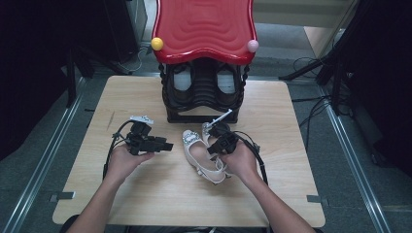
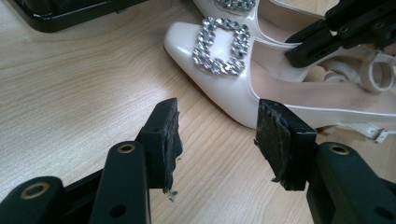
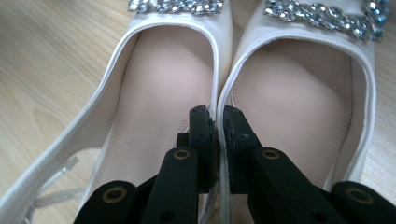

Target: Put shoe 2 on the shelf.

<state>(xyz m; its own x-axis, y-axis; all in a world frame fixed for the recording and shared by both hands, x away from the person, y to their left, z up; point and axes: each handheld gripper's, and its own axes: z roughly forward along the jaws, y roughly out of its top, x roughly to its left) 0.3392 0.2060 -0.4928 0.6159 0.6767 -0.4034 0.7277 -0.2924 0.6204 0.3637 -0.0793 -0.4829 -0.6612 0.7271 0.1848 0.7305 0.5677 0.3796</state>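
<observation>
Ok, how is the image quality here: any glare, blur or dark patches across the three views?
High view: the table is evenly lit, the surroundings fall nearly black, and the red stool top shows soft sheen. Left gripper view: the left claw is sharp, and the rhinestone buckle sparkles with small highlights. Right gripper view: the right claw is clear, while the white shoes soften slightly toward the top edge.

Bare desk point(image 1: 145, 189) lies open behind and left of the left tool point(image 1: 167, 145); the white shoes point(image 1: 197, 150) block its front, just ahead of its spread jaws, and the black shoe rack point(image 1: 201, 92) stands beyond them
</observation>
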